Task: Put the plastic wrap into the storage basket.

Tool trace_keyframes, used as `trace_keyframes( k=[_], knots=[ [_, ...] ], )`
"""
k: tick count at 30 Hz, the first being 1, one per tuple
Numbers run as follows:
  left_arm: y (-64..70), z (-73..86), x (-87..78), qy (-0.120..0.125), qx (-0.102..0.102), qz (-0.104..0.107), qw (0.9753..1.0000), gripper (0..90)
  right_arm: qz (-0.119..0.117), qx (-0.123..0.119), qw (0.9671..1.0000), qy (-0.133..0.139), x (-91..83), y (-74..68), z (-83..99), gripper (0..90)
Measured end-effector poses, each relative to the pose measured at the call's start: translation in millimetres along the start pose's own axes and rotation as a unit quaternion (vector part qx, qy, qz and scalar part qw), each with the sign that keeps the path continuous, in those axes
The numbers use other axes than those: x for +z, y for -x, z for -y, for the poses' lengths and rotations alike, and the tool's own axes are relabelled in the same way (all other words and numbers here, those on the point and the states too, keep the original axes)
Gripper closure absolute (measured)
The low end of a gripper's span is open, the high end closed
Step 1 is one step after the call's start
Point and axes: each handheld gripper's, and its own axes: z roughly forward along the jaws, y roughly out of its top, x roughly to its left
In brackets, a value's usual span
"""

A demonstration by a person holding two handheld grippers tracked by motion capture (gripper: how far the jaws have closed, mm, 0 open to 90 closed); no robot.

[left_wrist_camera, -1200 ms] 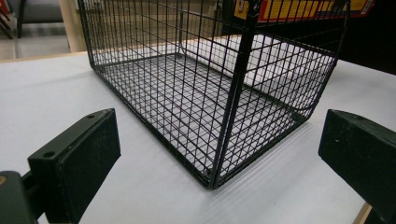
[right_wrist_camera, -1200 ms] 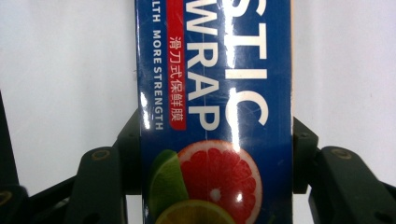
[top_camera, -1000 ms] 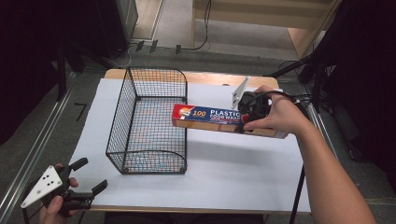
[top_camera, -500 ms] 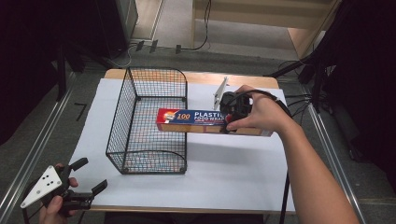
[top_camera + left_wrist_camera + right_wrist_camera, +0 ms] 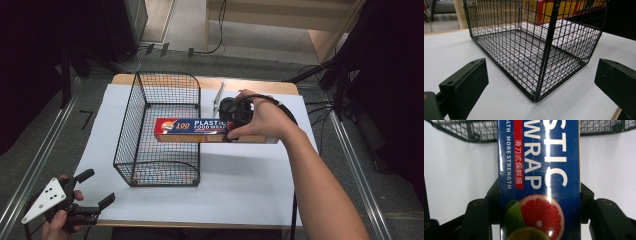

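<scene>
Plastic-wrap box (image 5: 200, 129), long and blue with a red end, hangs level above the table, lifted clear of the white sheet (image 5: 250, 190), with its left end reaching over the right wall of the wire basket (image 5: 150, 170) and its right part still outside it. In the right gripper view the box (image 5: 539, 180) runs straight up the middle, its white lettering and a cut grapefruit printed on the blue face, and the two black jaws press against its long sides, one on each edge. The right gripper (image 5: 234, 114), wrapped by the person's right hand (image 5: 265, 122), is thus closed tight on the box near its middle. The basket is black mesh, open at the top, standing upright on the white sheet at the table's left half; the left gripper view looks at its near corner (image 5: 536, 97), with the box's yellow and red end (image 5: 541, 11) seen through the mesh at the top. The left gripper (image 5: 92, 190) is held low at the table's near left edge, its jaws spread wide apart with nothing between them.
</scene>
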Motion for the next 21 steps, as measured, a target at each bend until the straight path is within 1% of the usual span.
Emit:
trace_keyframes(
  k=[1,2,3,4,5,8,10,15,20,21],
  knots=[
    [0.0,0.0,0.0,0.000,0.000,0.000,1.0000,0.0,0.000,0.000,1.0000,0.000,0.0,0.0,0.0,42.5],
    [0.0,-0.1,-0.1,0.000,0.000,0.000,1.0000,0.0,0.000,-0.001,1.0000,0.004,0.0,-0.4,-5.8,42.6],
    [0.0,-0.1,-0.1,0.000,0.000,0.000,1.0000,0.0,0.000,-0.001,1.0000,0.004,0.0,-0.4,-5.8,42.6],
    [0.0,-0.2,0.0,0.000,0.000,0.001,1.0000,0.0,0.000,-0.008,1.0000,0.003,0.8,-0.6,-11.7,42.5],
    [0.1,-0.2,0.0,0.000,0.000,0.001,1.0000,0.0,0.000,-0.008,1.0000,0.003,0.8,-0.6,-11.7,42.5],
    [0.3,-0.3,0.4,0.001,0.001,0.002,1.0000,0.0,-0.001,-0.009,0.9999,-0.008,2.5,-2.8,-20.2,42.5],
    [0.4,-0.2,0.5,0.001,0.002,0.002,1.0000,0.0,-0.002,-0.012,0.9999,-0.004,4.5,-2.6,-26.4,42.5],
    [0.2,-0.2,0.2,0.002,0.000,0.001,1.0000,0.0,-0.003,-0.015,0.9999,-0.001,6.8,-3.5,-34.0,42.5],
    [0.3,-0.3,0.1,0.002,0.001,0.002,1.0000,0.0,-0.007,-0.020,0.9998,-0.006,9.9,-6.1,-45.6,42.4],
    [0.4,-0.3,0.3,0.002,0.001,0.002,1.0000,0.0,-0.008,-0.025,0.9996,-0.005,10.8,-5.4,-47.3,42.4]
  ],
)
